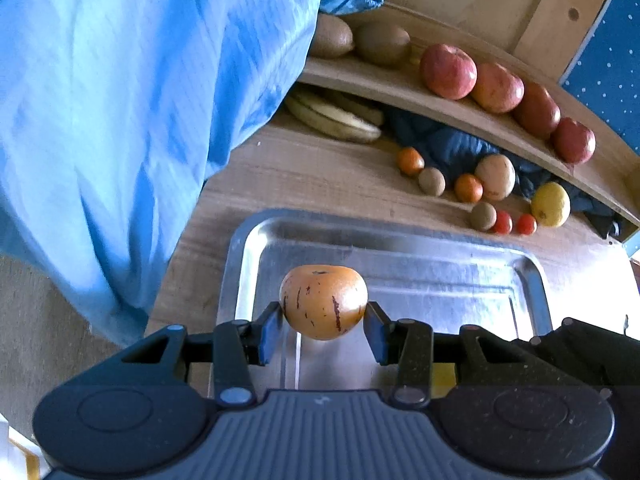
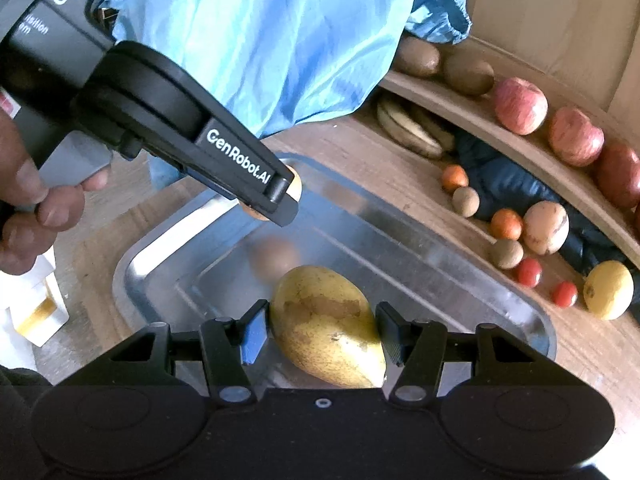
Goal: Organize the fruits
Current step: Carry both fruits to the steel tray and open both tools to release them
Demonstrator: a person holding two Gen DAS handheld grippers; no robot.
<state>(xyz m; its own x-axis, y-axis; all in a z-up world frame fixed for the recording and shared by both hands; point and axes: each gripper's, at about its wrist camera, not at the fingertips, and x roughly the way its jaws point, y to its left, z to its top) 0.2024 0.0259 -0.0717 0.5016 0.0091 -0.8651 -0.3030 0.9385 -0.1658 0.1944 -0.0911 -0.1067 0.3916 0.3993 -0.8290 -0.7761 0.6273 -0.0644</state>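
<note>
While the left claw [image 1: 323, 322] grips a round orange fruit with dark streaks [image 1: 323, 302] above the metal tray [image 1: 532, 276], the right claw [image 2: 320, 330] is closed on a yellow mango [image 2: 328, 326] over the same tray on the wooden worktop [image 1: 304, 172]. Red apples [image 1: 448, 71] line the curved shelf [image 1: 384, 86], and small fruits lie on the worktop beneath it.
</note>
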